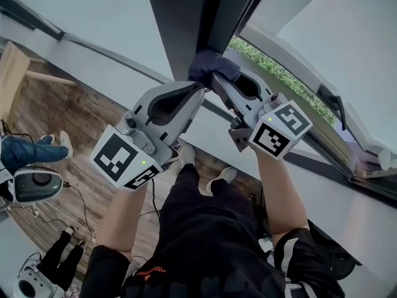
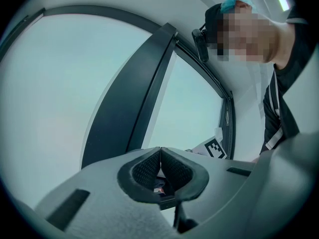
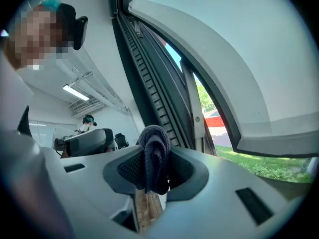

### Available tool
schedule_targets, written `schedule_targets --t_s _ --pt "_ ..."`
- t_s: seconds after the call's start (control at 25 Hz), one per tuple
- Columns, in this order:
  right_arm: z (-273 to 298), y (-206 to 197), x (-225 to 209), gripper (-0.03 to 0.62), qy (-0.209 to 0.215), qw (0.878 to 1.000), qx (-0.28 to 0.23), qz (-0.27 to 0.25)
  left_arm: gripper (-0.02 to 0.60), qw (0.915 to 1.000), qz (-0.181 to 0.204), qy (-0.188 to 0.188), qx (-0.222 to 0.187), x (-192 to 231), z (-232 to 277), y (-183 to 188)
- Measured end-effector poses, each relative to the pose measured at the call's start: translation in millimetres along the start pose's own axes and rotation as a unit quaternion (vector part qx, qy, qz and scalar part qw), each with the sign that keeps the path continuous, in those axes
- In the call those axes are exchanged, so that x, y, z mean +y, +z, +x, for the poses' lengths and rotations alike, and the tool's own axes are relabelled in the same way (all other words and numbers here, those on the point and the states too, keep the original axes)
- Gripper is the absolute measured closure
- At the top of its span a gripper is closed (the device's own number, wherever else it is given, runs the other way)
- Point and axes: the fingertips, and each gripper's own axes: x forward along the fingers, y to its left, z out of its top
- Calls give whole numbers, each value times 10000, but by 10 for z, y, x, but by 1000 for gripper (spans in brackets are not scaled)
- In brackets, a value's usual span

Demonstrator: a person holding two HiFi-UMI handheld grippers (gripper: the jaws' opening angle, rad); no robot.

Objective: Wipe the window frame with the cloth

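Observation:
A dark blue cloth [image 1: 211, 66] is pressed against the foot of the dark window frame [image 1: 201, 14]. My right gripper [image 1: 218, 79] is shut on the cloth, which bunches up between its pads [image 3: 154, 156] in the right gripper view. The frame's ribbed track [image 3: 149, 83] runs upward just beyond it. My left gripper [image 1: 197, 90] sits beside the right one, its tip close to the cloth. Its pads meet at the tips with nothing between them [image 2: 160, 156]. The dark frame bar [image 2: 134, 98] rises ahead of it.
An open window sash [image 1: 335, 104] angles off to the right, with green grass [image 1: 279, 73] outside. White wall lies on both sides of the frame. Below are wooden floor [image 1: 56, 110], another person's leg [image 1: 31, 151] and grey devices [image 1: 37, 184] at the left.

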Motion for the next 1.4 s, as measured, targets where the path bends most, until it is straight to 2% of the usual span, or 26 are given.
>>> schedule_targets --t_s 0.68,1.4 --pt "70 -631 -324 493 -237 9978 373 493 563 9992 -286 115 251 104 -46 -382" --pt "121 -1064 -515 494 -566 9932 695 747 561 9976 -563 144 368 181 -165 -644"
